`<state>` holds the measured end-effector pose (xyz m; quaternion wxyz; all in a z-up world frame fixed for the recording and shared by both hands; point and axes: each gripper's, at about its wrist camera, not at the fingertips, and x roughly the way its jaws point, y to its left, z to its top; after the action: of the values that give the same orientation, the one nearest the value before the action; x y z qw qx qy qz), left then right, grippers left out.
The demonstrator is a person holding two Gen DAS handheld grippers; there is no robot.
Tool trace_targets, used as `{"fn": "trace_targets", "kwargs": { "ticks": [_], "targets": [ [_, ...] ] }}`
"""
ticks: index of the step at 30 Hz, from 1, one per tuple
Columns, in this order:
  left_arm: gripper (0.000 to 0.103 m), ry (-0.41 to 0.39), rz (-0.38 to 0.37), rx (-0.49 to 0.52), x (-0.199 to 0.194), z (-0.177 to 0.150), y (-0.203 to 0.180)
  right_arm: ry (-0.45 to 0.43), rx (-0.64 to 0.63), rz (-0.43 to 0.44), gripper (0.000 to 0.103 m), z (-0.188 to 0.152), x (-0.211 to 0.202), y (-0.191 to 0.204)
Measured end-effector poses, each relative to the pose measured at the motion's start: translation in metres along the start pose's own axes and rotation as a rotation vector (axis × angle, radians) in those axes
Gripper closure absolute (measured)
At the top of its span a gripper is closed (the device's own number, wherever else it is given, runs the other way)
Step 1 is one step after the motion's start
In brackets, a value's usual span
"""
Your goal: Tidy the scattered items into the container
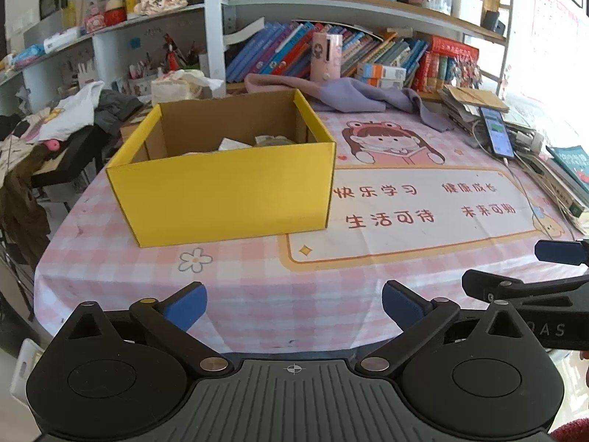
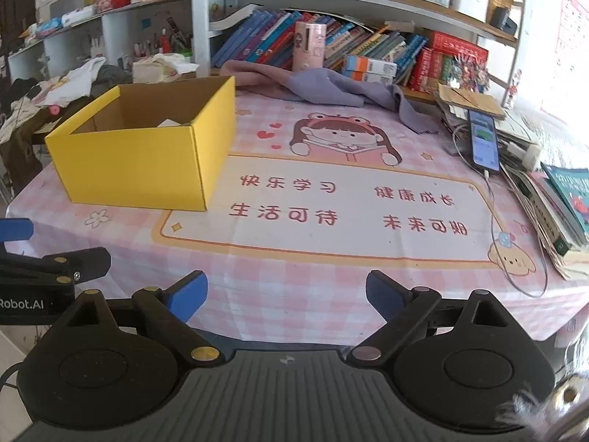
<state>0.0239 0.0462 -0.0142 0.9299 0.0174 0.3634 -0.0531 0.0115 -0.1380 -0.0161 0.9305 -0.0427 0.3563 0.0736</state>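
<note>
Both grippers are held low at the near edge of the desk [image 1: 257, 294], side by side and pointed across it toward the box, a stance that reads as a rest after a drop or a pause before the next pick. The left gripper [image 1: 294, 307] is spread wide with nothing between its blue pads, and the right gripper [image 2: 286, 296] is likewise spread and empty.

The yellow box [image 1: 228, 191] is set on the pink checked cloth [image 2: 294, 294] at about eleven o'clock from the left gripper and ten o'clock from the right one, well apart from both. It is open-topped, with bright yellow outer walls and plain brown card inside. A few pale, crumpled items [image 1: 254, 143] are seen over its front wall, low inside; what they are cannot be told.

No loose items are seen on the open cloth, so the tidying is judged nearly or wholly done. A phone [image 2: 485, 139] on its cable and stacked books [image 2: 552, 213] are kept at two o'clock, seemingly outside the task.
</note>
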Motion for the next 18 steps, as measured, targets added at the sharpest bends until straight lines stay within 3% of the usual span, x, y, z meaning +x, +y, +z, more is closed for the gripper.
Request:
{"fn": "trace_targets", "kwargs": {
  "ticks": [18],
  "targets": [
    [0.000, 0.022, -0.029, 0.024, 0.0025, -0.0013, -0.0095, 0.004, 0.027, -0.017, 0.007, -0.0037, -0.0029, -0.0090]
  ]
}}
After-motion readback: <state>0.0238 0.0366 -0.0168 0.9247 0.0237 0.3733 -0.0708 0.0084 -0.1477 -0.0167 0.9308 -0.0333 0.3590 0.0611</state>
